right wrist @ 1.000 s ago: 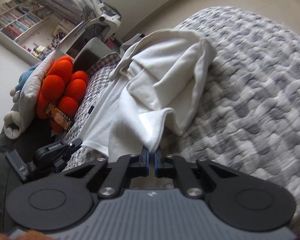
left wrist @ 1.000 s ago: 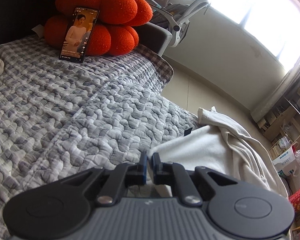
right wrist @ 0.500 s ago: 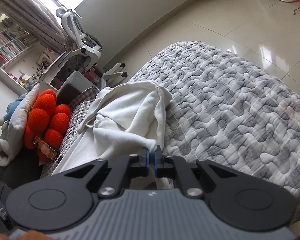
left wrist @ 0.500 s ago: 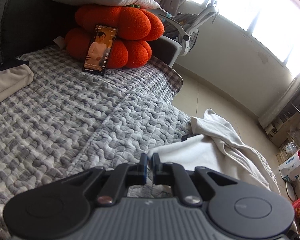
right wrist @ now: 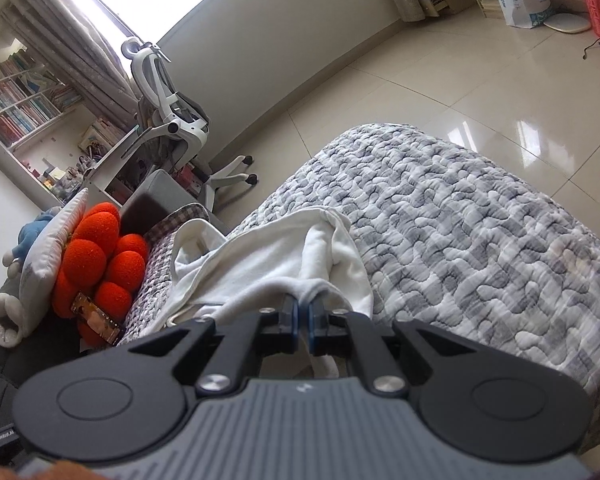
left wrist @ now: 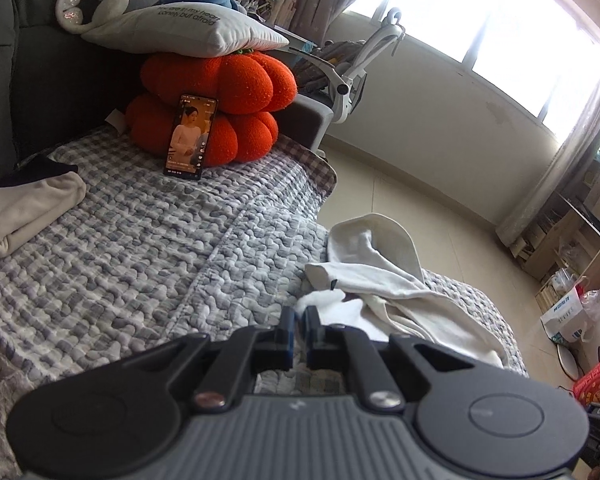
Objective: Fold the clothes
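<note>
Holding: your left gripper (left wrist: 299, 320) and right gripper (right wrist: 303, 312) each pinch an edge of the white garment (right wrist: 284, 256), which is bunched on the grey quilt (right wrist: 460, 232) near the bed's end.
Done: a folded cream piece (left wrist: 24, 208) lies far left.
Left: you have yet to spread and fold it.
Left view only: phone (left wrist: 191, 136), folded piece.
Right view only: the garment's spread.

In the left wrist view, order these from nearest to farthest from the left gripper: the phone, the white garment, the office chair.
1. white garment, pinched in the left gripper, just right
2. phone, propped against the orange cushion, upper left
3. office chair, beyond the bed by the window
</note>
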The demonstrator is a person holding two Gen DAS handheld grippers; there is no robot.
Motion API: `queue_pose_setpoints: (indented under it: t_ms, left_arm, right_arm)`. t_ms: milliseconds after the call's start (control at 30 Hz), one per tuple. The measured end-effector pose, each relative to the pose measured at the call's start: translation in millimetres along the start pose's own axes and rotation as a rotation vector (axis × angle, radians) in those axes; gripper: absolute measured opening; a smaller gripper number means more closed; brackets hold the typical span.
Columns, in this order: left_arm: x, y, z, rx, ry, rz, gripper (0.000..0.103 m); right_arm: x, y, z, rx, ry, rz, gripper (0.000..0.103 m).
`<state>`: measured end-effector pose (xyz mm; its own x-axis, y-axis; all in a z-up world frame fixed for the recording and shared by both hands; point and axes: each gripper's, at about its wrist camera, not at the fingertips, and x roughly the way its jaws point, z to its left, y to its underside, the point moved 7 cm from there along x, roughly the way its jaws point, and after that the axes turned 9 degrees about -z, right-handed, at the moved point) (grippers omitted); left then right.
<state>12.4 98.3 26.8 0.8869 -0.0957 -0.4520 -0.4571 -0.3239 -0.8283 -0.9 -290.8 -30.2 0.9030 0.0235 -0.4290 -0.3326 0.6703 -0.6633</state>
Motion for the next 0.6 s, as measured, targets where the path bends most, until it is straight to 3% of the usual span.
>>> queue_pose_setpoints:
  t_ms: [267, 600]
  left_arm:
    - [-1, 25, 20, -0.107, 0.078, 0.180, 0.005]
    - [30, 70, 37, -0.083, 0.033, 0.411, 0.006]
  right_arm:
    - [-9, 4, -3, -0.010, 0.036, 0.012, 0.006]
    - [5, 22, -18, -0.038, 0.142, 0.111, 0.010]
